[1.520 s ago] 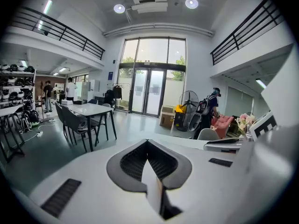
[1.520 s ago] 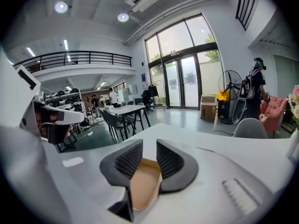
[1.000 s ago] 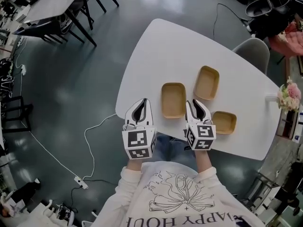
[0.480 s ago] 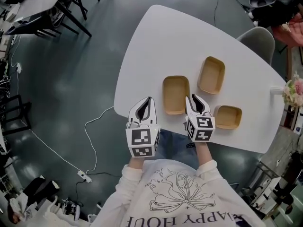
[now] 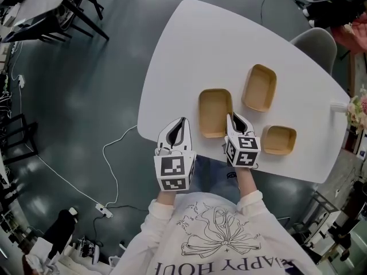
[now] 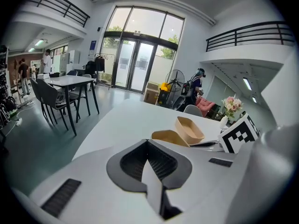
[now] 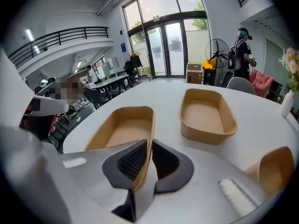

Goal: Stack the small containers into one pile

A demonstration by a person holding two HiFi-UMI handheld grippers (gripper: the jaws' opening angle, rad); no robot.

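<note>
Three tubs point(image 5: 259, 88) lie apart on the worktop point(image 5: 189, 50), so the right hand-held gripper point(image 5: 234, 119) is closing its jaws over the near tub's point(image 5: 215, 112) side wall, probably to lift it for stacking, while the left hand-held gripper point(image 5: 182, 122) waits closed and empty at the edge.

A white worktop point(image 5: 212, 44) with rounded corners stands on a dark glossy floor point(image 5: 74, 96). A grey chair point(image 5: 315, 42) is tucked in at its far side, and pink flowers point(image 5: 358, 105) stand at its right edge. A white cable point(image 5: 109, 153) trails across the floor to a power strip point(image 5: 104, 211). Dark tables and chairs point(image 5: 57, 10) stand well apart. Tall glass doors point(image 6: 140, 64) and a standing fan point(image 7: 216, 50) line the far wall.
</note>
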